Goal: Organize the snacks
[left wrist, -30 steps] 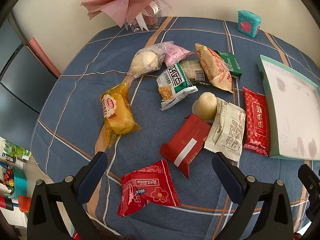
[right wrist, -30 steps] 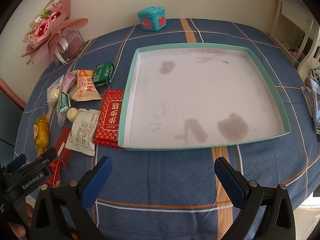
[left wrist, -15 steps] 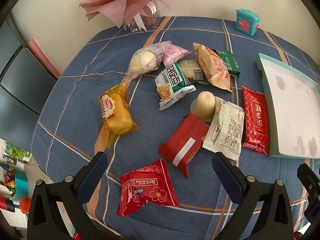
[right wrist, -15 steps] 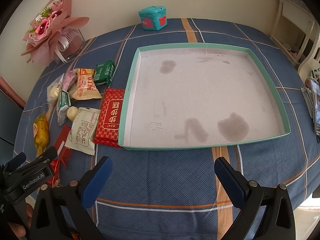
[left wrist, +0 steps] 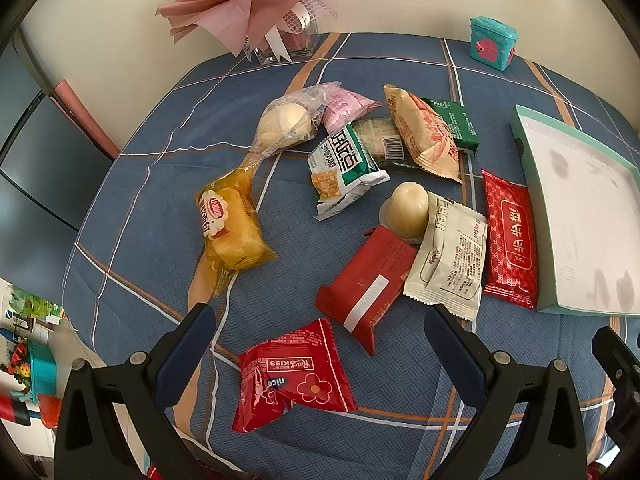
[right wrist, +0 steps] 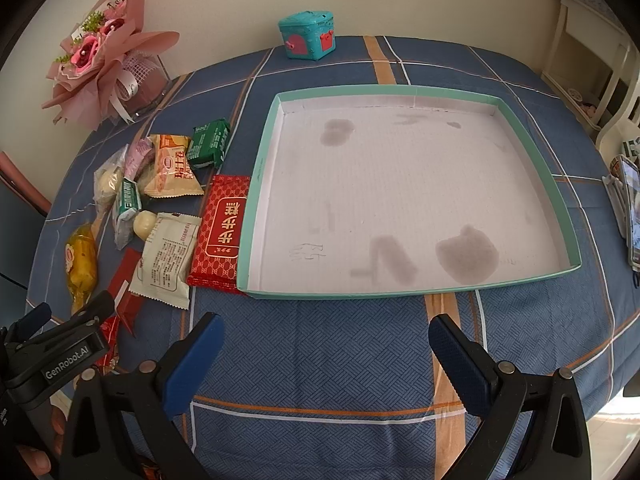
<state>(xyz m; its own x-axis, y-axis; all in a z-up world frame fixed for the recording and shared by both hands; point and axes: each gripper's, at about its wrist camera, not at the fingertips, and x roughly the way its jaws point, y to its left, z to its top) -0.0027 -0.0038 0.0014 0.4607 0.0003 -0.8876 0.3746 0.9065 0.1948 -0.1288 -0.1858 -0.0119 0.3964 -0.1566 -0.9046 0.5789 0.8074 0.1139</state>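
Table (right wrist: 320,360): covered by a blue plaid cloth with orange and white lines.

Left gripper (left wrist: 320,344): held above the near edge of the table, jaws spread wide, nothing between them. A red "nice" packet (left wrist: 294,380) lies flat on the cloth under the gap between the 2 fingers.

Right gripper (right wrist: 324,352): jaws likewise wide apart and empty, held over bare cloth in front of the tray.

Tray (right wrist: 532,156): shallow, teal-rimmed, white stained floor, nothing seen inside it; placed to the right of the snacks.

Snacks, all on the cloth left of the tray:
- long red packet (left wrist: 510,236), lying along the tray's left wall, touching or just beside it;
- white printed packet (left wrist: 450,258), overlapping a round pale cake (left wrist: 406,210);
- red folded box (left wrist: 370,286), beside the white packet;
- yellow cake bag (left wrist: 228,226), apart to the left;
- green-and-white packet (left wrist: 344,166);
- orange-beige packet (left wrist: 428,138), partly over a dark green packet (left wrist: 456,124);
- clear bag with a pale bun (left wrist: 284,124), next to a pink packet (left wrist: 346,106).

Far edge: pink bouquet (left wrist: 256,4) in a clear vase; teal tin (left wrist: 493,42).
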